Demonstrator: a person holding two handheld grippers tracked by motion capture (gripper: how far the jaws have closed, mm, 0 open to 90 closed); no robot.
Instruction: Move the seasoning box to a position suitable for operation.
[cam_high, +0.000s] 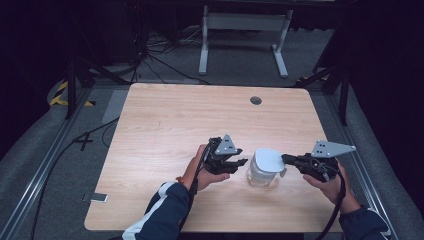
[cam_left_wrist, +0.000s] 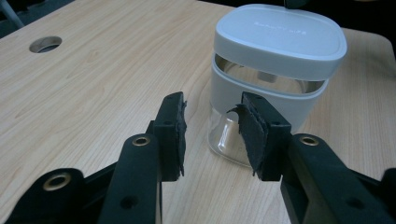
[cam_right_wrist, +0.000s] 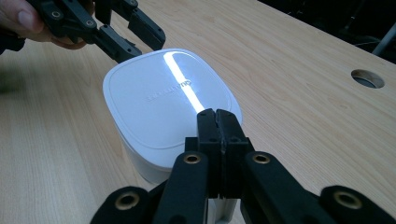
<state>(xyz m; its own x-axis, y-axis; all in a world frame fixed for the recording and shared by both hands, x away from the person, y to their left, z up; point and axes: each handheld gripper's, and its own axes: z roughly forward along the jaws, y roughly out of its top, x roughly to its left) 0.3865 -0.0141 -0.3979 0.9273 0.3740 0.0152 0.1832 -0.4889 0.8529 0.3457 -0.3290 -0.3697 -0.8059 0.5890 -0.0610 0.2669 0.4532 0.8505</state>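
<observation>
A clear glass jar (cam_high: 263, 170) with a pale grey square lid (cam_left_wrist: 280, 39) stands upright on the wooden table (cam_high: 175, 115), near its front right. My left gripper (cam_left_wrist: 212, 133) is open just left of the jar, its pads level with the jar's lower glass wall and nothing between them. It also appears in the high view (cam_high: 241, 162) and in the right gripper view (cam_right_wrist: 140, 35), beyond the lid (cam_right_wrist: 163, 98). My right gripper (cam_right_wrist: 217, 116) is shut, jaws pressed together, its tips resting at the lid's right edge (cam_high: 285, 159). I cannot tell whether they touch the lid.
A round cable hole (cam_high: 256, 100) sits near the table's far edge. A white desk frame (cam_high: 245, 30) and cables lie on the floor beyond. A small flat device (cam_high: 95, 198) lies on the floor left of the table.
</observation>
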